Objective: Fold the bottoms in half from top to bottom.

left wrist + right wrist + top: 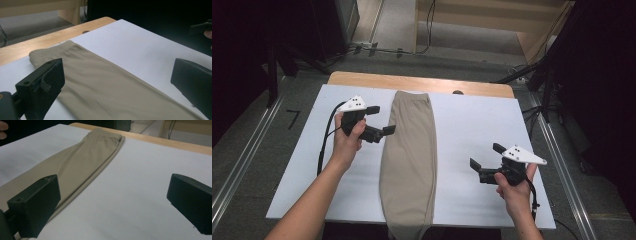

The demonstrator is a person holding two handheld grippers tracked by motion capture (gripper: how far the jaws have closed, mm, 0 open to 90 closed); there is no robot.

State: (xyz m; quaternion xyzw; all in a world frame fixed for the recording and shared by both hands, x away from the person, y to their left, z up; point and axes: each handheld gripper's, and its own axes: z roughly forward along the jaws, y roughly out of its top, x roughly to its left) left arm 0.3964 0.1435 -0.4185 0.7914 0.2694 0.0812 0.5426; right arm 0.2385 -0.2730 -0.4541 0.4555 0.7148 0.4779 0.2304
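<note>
A: Left claw [379, 121] spread, jaws straddling the edge of the beige trousers [408, 160], which lie lengthwise on the desk [472, 130] between both claws.

B: Right claw [486, 161] also spread, well clear. Risk: left pinches one layer only, so the fabric bunches or slips.

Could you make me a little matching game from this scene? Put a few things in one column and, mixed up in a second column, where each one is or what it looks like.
Things:
1. left gripper
2. right gripper
3. trousers
4. white sheet

Descriptions:
A. beige, folded lengthwise, far end reaching the wooden table
B. open, at the cloth's left edge
C. spread flat under the cloth
D. open, above bare sheet, apart from the cloth

Pairs: 1-B, 2-D, 3-A, 4-C
</note>
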